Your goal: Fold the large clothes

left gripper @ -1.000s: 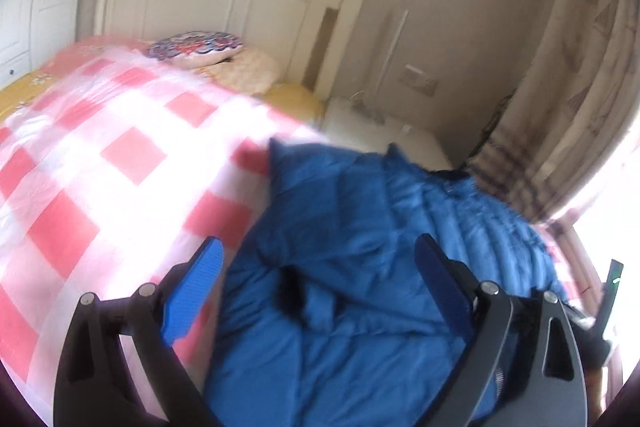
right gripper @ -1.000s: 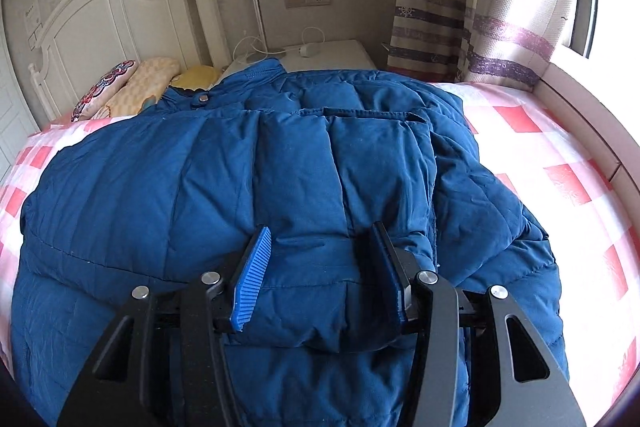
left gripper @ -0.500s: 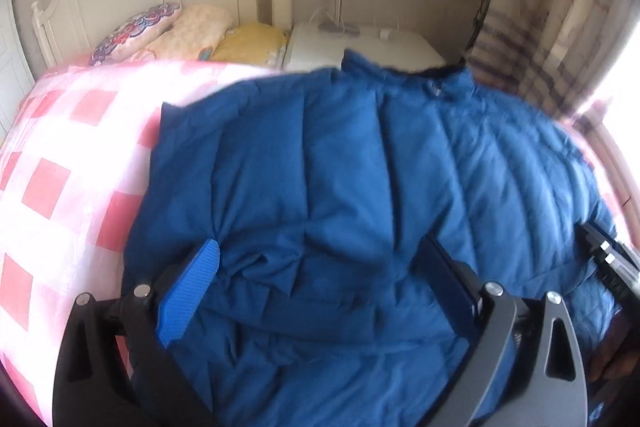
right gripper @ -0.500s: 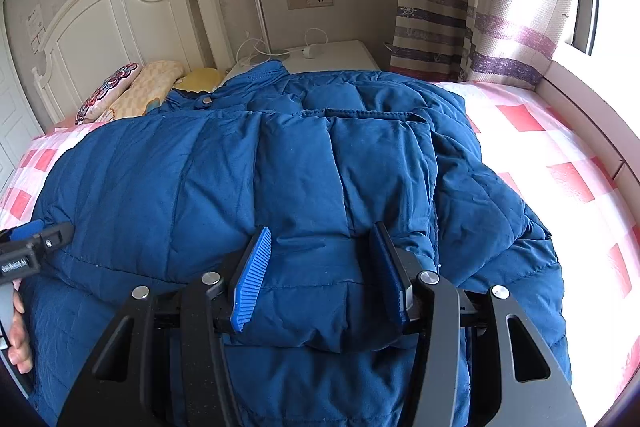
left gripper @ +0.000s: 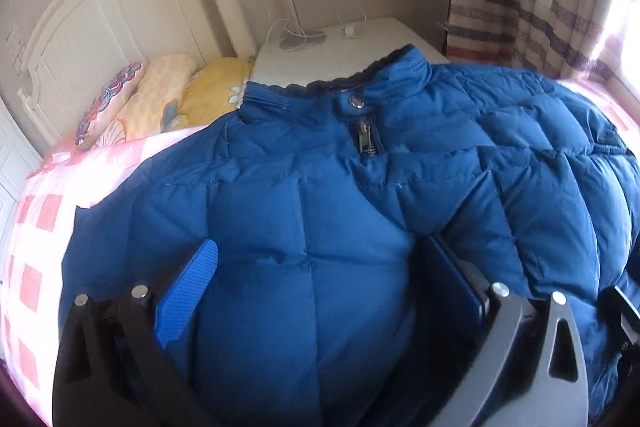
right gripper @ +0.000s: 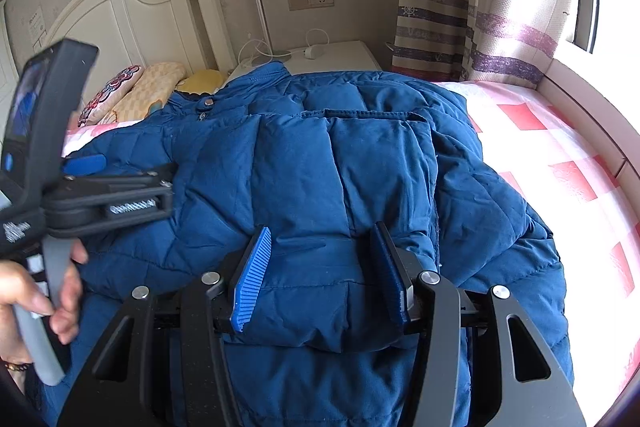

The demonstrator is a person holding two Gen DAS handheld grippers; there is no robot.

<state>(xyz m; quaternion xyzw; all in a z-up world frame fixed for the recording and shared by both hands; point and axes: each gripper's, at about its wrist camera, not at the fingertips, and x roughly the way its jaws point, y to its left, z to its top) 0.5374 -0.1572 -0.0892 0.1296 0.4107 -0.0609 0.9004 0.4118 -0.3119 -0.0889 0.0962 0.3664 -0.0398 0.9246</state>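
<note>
— Lying spread over the pink-checked bed (right gripper: pixel 560 155), the blue down jacket (right gripper: pixel 320 167) has its collar toward the headboard (left gripper: pixel 100 27). What grips it?

— The right gripper (right gripper: pixel 320 267): its jaws are clamped on a thick fold near the hem.

— And the left gripper (left gripper: pixel 316 291)?

— Its jaws have just been opening and stand wide apart, with puffed jacket between them; the pads aren't squeezing it. A hand (right gripper: pixel 36 299) holds its handle.
</note>
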